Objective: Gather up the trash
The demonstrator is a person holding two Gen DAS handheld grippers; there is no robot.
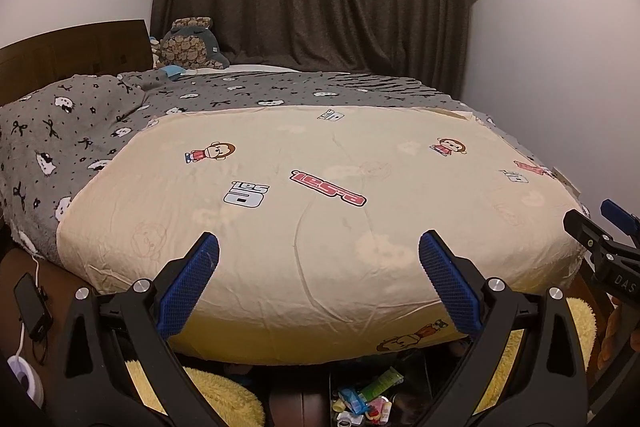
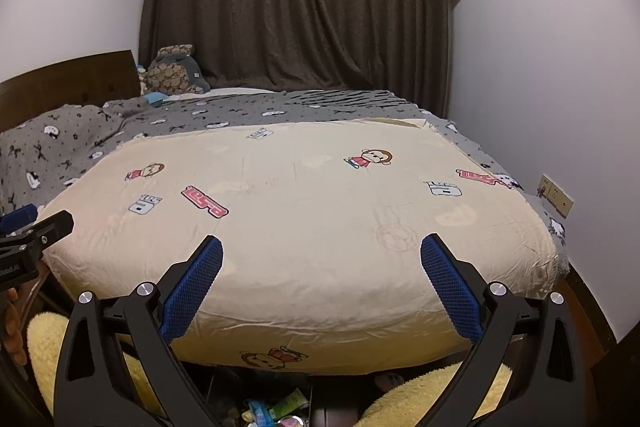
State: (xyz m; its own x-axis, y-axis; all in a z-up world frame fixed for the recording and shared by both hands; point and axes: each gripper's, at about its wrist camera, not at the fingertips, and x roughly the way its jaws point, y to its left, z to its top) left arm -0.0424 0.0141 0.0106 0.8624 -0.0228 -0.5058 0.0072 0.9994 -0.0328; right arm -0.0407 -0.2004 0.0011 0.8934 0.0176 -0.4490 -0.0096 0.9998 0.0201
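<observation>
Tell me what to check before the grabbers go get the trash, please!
1. Left gripper open: ok, fingers spread wide, nothing between them.
2. Right gripper open: ok, also spread and holding nothing.
3. Trash found: ok, small colourful litter lies low down past the foot of the bed.
4. Grippers aimed at it: not ok, both point over the cream quilt, not down at the litter.
5. Trash bin or bag ready: cannot tell, none shows in either view.
6. Which pieces are really trash: cannot tell, too small and partly hidden.

Bed (image 1: pixel 440 311) under cream cartoon quilt (image 1: pixel 320 211), grey blanket (image 1: pixel 80 131) behind
</observation>
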